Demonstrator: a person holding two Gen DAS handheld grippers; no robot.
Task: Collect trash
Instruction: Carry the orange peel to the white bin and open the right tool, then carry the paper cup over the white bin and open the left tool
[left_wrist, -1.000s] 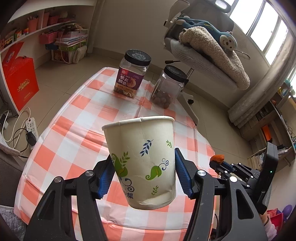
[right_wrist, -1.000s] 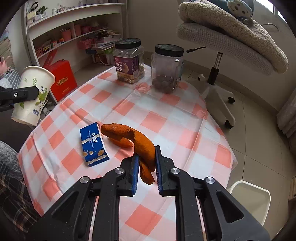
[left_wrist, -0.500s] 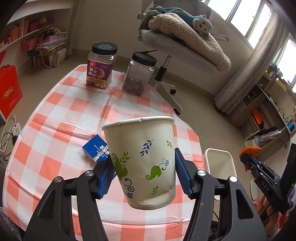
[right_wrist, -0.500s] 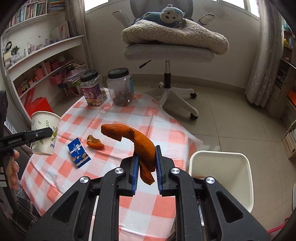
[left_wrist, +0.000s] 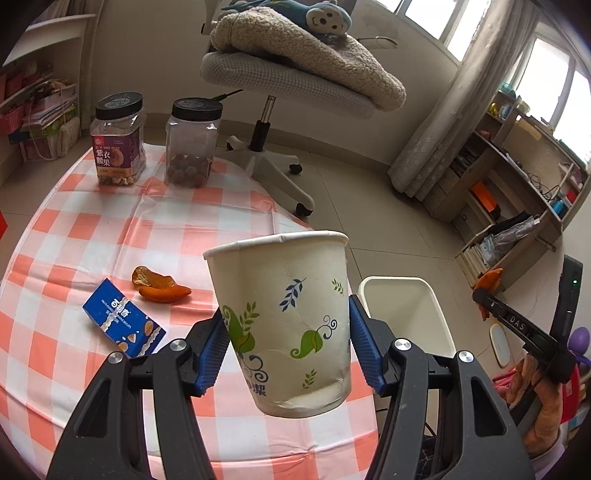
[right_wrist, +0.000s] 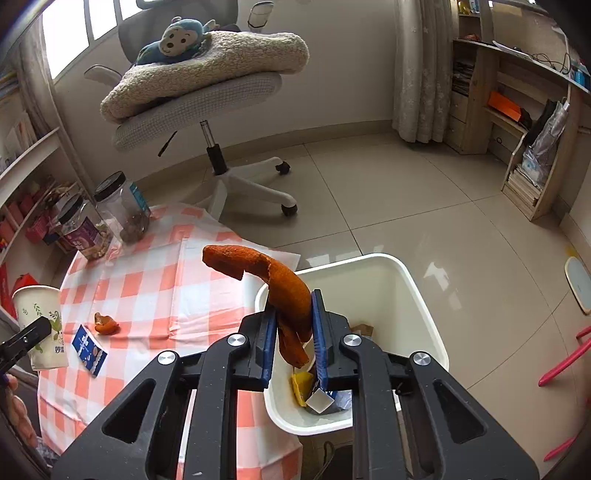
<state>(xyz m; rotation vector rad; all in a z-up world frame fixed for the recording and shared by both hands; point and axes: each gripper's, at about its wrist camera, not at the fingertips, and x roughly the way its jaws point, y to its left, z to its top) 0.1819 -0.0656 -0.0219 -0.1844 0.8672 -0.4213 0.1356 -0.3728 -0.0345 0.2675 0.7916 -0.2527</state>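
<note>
A: On the left, the left gripper (left_wrist: 288, 345) is clamped on a paper cup (left_wrist: 284, 317), held upright in the air over the near edge of the table (left_wrist: 92, 229). Just off that edge sits the white bin (left_wrist: 406, 314), on the floor.

B: And the right gripper (right_wrist: 294, 341) is pinched tight on a long curl of orange peel (right_wrist: 275, 288), hanging right above the bin's near corner. Some scraps lie in the bottom.

A: Risk here? That peel sticks out well past the jaws toward the table. Let go this close to the rim and it could catch the edge and flop onto the floor.

B: The cup, too. It's thin paper, already creased. A harder squeeze may crumple it, and then it could slip out.

A: On the checked cloth: a blue snack box (left_wrist: 123, 325), another bit of peel (left_wrist: 160, 286), two black-lidded jars (left_wrist: 155, 146) at the far side.

B: Beyond, tiled floor, an office chair (right_wrist: 221, 122) piled with a blanket and a toy monkey, shelves along the walls, curtains.
</note>
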